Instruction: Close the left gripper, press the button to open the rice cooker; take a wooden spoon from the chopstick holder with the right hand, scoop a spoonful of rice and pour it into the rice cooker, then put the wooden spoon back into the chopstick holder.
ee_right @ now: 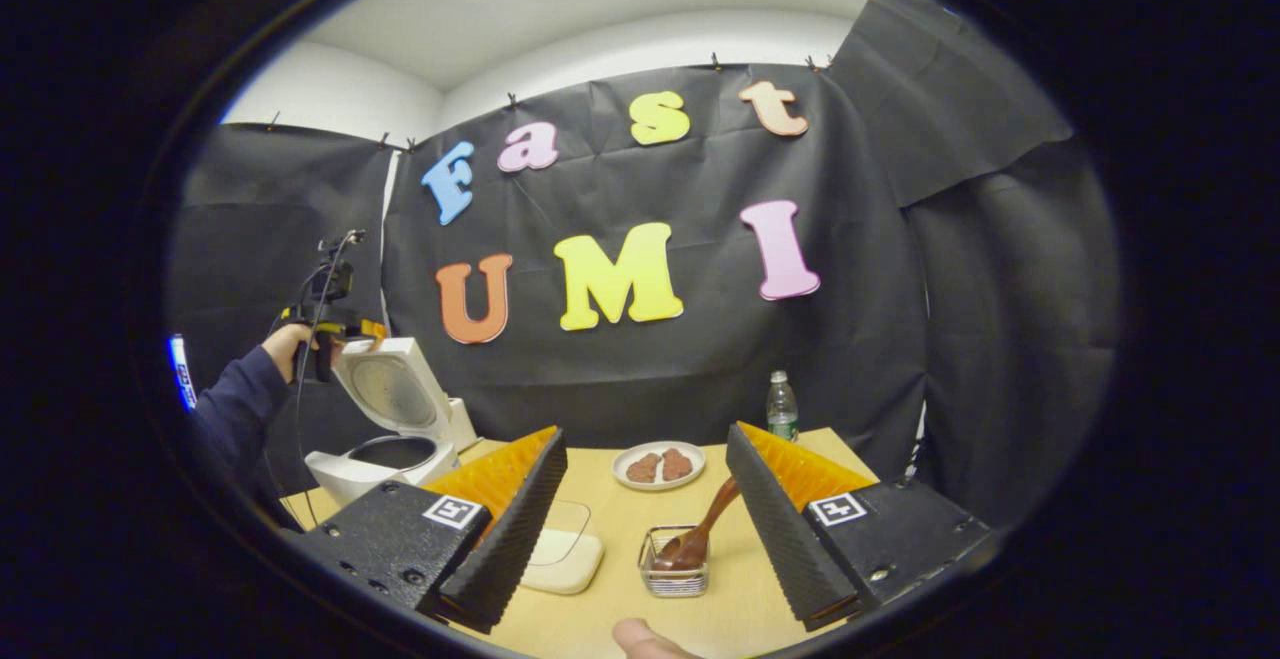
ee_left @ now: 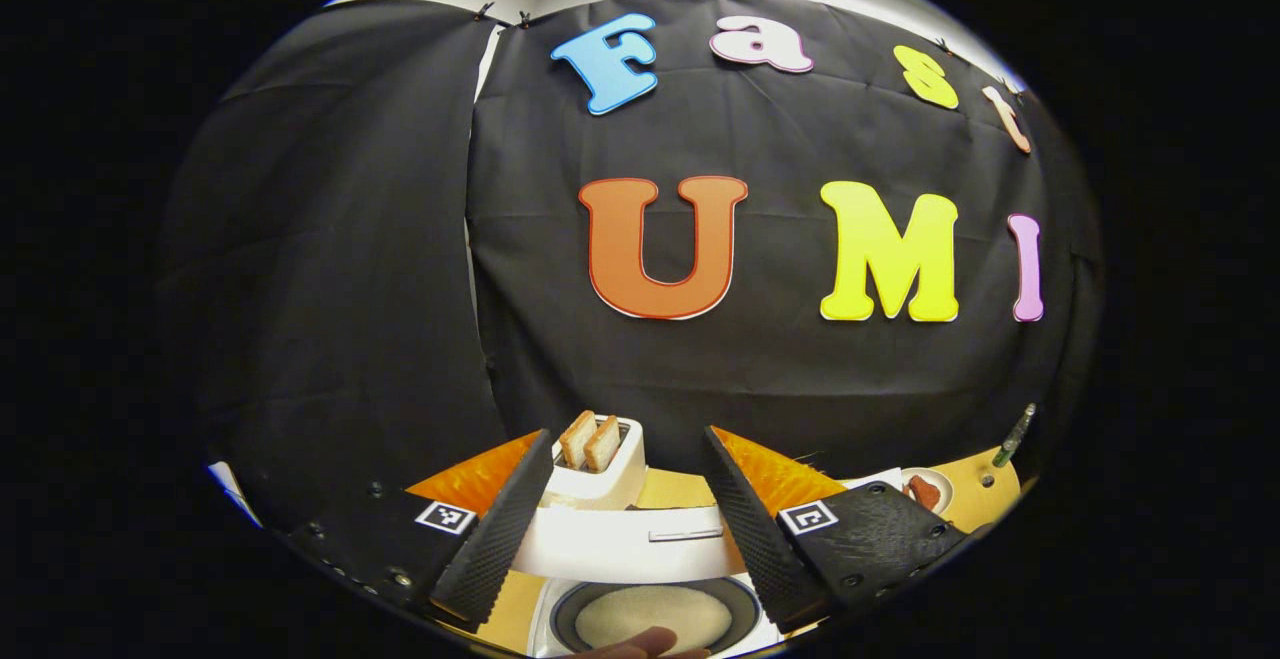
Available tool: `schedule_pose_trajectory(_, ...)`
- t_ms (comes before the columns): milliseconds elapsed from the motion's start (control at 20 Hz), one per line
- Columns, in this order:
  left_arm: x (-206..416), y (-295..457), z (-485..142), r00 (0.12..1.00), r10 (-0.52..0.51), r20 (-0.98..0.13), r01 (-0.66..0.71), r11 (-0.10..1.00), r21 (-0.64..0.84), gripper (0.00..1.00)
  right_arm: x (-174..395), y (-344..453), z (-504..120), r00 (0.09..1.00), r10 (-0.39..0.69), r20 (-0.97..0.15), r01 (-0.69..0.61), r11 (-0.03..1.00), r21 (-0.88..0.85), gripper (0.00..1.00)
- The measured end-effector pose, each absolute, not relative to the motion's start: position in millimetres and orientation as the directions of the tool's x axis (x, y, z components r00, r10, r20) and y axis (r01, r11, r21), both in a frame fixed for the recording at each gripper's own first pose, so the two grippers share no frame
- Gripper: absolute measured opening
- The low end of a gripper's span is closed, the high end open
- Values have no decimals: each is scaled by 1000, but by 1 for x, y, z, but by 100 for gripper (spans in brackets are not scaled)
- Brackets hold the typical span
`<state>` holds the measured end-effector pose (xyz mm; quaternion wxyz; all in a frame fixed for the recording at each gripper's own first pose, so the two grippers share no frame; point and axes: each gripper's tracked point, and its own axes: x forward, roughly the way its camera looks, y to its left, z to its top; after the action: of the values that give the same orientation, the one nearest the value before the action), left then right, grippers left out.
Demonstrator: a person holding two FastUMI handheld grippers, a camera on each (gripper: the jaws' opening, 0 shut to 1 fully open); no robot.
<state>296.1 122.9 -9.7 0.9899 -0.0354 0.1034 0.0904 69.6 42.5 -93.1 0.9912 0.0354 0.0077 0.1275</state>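
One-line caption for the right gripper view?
Open hand-held gripper faces a brown wooden spoon in a wire holder; white rice cooker open.

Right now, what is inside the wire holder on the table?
A wooden spoon stands in the chopstick holder, handle leaning up to the right. Its bowl hides the holder's bottom.

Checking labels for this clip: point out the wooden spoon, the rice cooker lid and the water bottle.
wooden spoon (ee_right: 712, 521): right gripper view, handle.
rice cooker lid (ee_right: 392, 389): right gripper view, raised inner face.
water bottle (ee_right: 781, 409): right gripper view, body.
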Motion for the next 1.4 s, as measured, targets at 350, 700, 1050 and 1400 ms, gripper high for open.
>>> schedule_pose_trajectory(350,243,103,-46,963,116,-244,-136,988,-67,95,57,52,-98,962,271,3,-271,961,55,100)
schedule_pose_trajectory(700,194,77,-107,933,38,-357,-76,993,-93,95,46,65,-104,952,308,-6,-307,951,38,100)
schedule_pose_trajectory(1050,173,71,-158,903,62,-425,-96,994,-60,96,54,59,-104,943,334,11,-334,942,23,100)
schedule_pose_trajectory(1400,165,74,-177,885,62,-462,-97,994,-53,97,67,60,-129,925,380,-22,-378,923,65,100)
